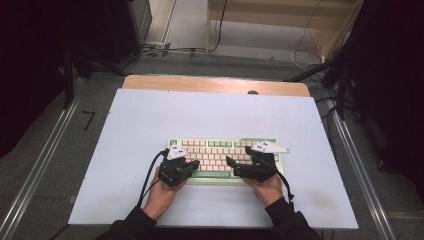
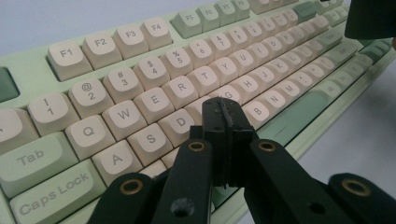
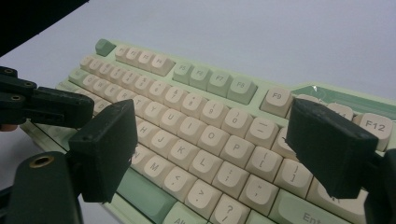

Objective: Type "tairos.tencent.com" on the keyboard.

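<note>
A pale green keyboard (image 1: 215,149) with cream keys lies on the near half of a white table top (image 1: 200,112). My left gripper (image 1: 192,164) is over its left half. In the left gripper view that gripper (image 2: 225,112) is shut with nothing in it, its tips just above the keys (image 2: 154,100) near F and G. Over the right half, my right gripper (image 1: 245,162) stands open. In the right gripper view its jaws (image 3: 217,140) are wide apart above the letter and punctuation keys (image 3: 210,112), with nothing between them. The left gripper (image 3: 42,105) shows at that view's left edge.
A wooden strip (image 1: 215,84) runs along the table's far edge. Metal rails (image 1: 37,170) flank the table on both sides. Dark stands and cables (image 1: 165,50) sit on the floor beyond. Bare white surface lies around the keyboard.
</note>
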Available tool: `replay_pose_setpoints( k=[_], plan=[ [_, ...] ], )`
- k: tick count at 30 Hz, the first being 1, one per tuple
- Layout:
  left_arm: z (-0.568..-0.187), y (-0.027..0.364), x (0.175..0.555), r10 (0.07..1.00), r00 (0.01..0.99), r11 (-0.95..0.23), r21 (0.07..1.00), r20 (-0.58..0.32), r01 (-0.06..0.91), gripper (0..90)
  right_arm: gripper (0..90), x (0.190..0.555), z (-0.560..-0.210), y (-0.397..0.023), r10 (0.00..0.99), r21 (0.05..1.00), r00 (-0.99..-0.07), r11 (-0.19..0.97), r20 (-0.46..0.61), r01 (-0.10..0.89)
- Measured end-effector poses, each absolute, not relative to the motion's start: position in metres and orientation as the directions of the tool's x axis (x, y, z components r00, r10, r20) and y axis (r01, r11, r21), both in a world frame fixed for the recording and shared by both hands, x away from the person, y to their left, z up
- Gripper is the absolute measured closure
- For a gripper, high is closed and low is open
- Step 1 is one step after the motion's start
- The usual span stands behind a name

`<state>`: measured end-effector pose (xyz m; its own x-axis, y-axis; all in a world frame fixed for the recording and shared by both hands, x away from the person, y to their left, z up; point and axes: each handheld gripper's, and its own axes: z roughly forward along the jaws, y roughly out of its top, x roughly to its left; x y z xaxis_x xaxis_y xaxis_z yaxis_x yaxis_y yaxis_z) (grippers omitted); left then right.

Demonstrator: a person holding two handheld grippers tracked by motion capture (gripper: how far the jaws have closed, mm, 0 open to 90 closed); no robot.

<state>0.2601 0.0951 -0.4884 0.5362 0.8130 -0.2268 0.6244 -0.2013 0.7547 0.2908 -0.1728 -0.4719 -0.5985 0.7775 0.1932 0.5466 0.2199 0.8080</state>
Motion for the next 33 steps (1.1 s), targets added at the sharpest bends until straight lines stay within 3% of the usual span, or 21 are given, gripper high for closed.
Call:
replay_pose_setpoints(
  k=[9,15,17,19,22,33],
  plan=[
    [-0.494,0.092,0.261,0.811,0.542,-0.218,0.746,-0.219,0.629,90.0,14.7,0.291,-0.472,-0.173,0.778,0.807,-0.599,0.224,0.19,0.547],
    [-0.486,0.098,0.259,0.813,0.53,-0.166,0.775,-0.243,0.61,88.4,14.8,0.291,-0.472,-0.173,0.777,0.81,-0.6,0.221,0.191,0.544],
    [-0.482,0.102,0.26,0.812,0.524,-0.141,0.785,-0.257,0.603,72.5,14.8,0.291,-0.472,-0.173,0.777,0.809,-0.6,0.221,0.191,0.544],
    [-0.479,0.104,0.262,0.807,0.527,-0.134,0.786,-0.267,0.604,50.1,14.8,0.291,-0.472,-0.173,0.778,0.809,-0.599,0.22,0.192,0.545],
    [-0.477,0.107,0.264,0.815,0.518,-0.129,0.791,-0.259,0.598,35.6,14.8,0.291,-0.472,-0.173,0.777,0.81,-0.6,0.221,0.19,0.544],
    [-0.473,0.118,0.272,0.853,0.463,-0.083,0.812,-0.242,0.577,27.4,14.8,0.291,-0.473,-0.172,0.779,0.807,-0.599,0.226,0.187,0.546]
  ],
)
